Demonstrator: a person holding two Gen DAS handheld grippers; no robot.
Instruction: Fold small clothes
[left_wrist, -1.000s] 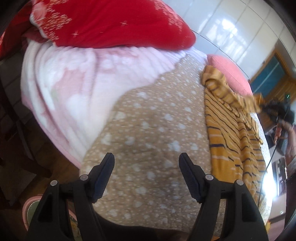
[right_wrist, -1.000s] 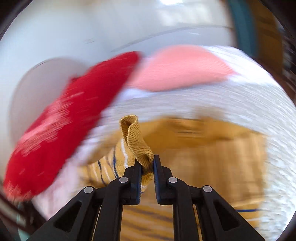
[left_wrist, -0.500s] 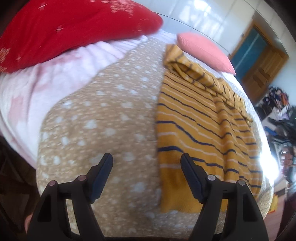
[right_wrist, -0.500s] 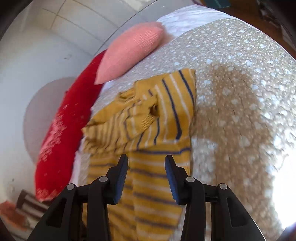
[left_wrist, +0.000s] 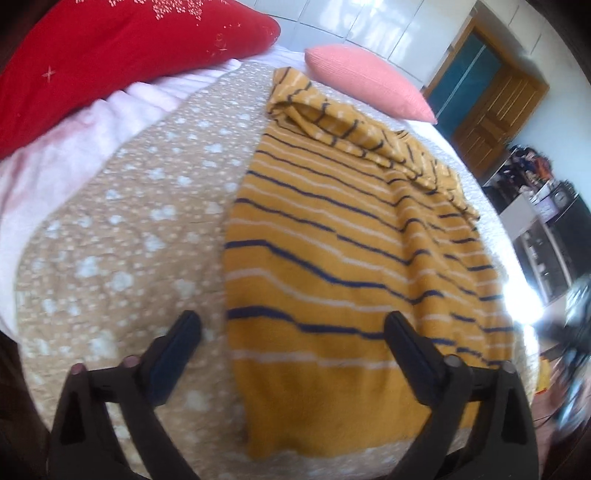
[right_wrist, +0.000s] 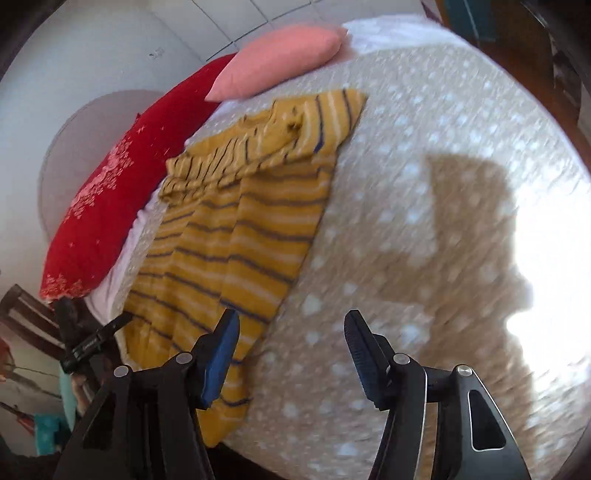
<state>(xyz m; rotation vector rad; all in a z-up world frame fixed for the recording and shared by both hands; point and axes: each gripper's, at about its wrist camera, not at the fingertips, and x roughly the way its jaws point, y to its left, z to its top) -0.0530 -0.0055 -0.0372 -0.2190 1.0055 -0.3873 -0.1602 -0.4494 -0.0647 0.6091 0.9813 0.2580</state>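
A mustard-yellow sweater with navy and white stripes (left_wrist: 332, 251) lies flat on the tan spotted bedspread (left_wrist: 122, 236), its sleeves folded across the far end. My left gripper (left_wrist: 293, 343) is open and empty, hovering above the sweater's near hem. In the right wrist view the sweater (right_wrist: 236, 229) lies left of centre. My right gripper (right_wrist: 291, 343) is open and empty, above the bedspread (right_wrist: 424, 184) beside the sweater's right edge near the hem.
A red pillow (left_wrist: 110, 55) and a pink pillow (left_wrist: 369, 81) lie at the head of the bed; they also show in the right wrist view, red pillow (right_wrist: 122, 192), pink pillow (right_wrist: 277, 59). A wooden door (left_wrist: 495, 110) and dark shelves (left_wrist: 546, 229) stand to the right.
My right gripper let go of the sweater sleeve, opened and drew back toward the hem end. My left gripper moved right over the sweater's near hem, staying open.
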